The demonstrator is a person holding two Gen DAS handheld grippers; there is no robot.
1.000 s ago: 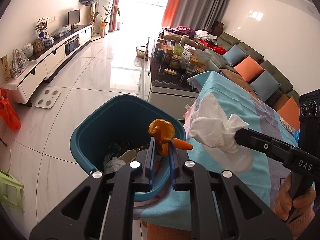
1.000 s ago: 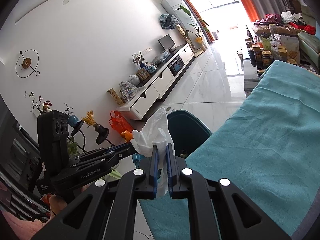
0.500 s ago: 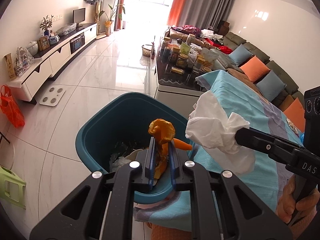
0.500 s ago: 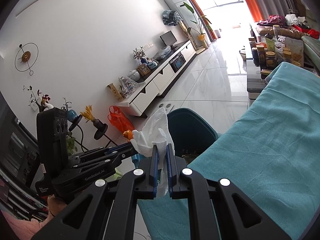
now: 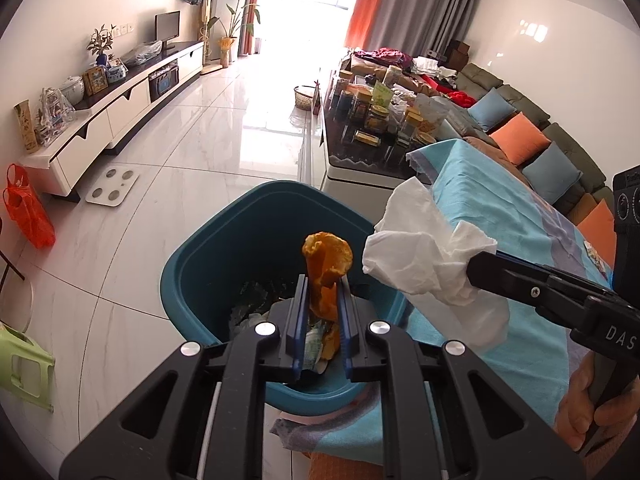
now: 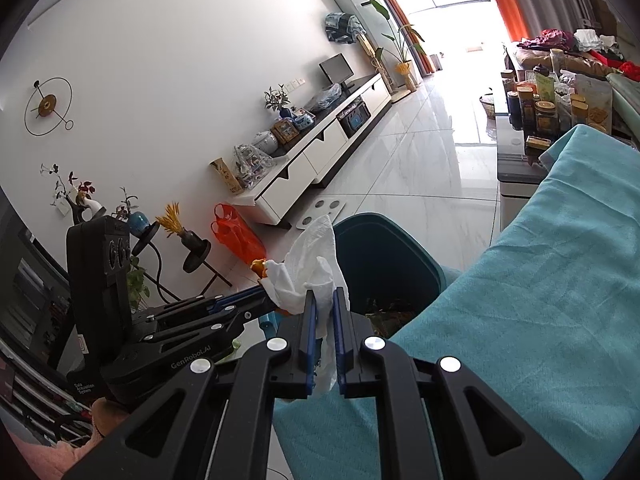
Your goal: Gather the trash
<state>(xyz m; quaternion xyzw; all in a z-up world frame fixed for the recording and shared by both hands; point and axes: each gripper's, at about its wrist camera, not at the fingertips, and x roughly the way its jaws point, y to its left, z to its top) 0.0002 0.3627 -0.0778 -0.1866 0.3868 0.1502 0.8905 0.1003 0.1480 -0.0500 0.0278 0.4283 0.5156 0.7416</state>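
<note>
Pinching peel and tissue over the bin, I risk the tissue drifting past the rim.

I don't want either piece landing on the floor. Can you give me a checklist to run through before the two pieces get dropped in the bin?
1. Left hand-held gripper clamped on the orange peel: ok.
2. Peel above the opening of the teal bin: ok, the bin's inside shows straight beneath it.
3. Right hand-held gripper clamped on the white tissue: ok.
4. Tissue above the bin: not ok; in the left wrist view it hangs at the bin's right rim, over the teal cloth.
5. Room in the bin: ok, trash lies only at the bottom.
6. Tissue clear of the left hand-held gripper's fingers: cannot tell; they overlap in the right wrist view.
</note>
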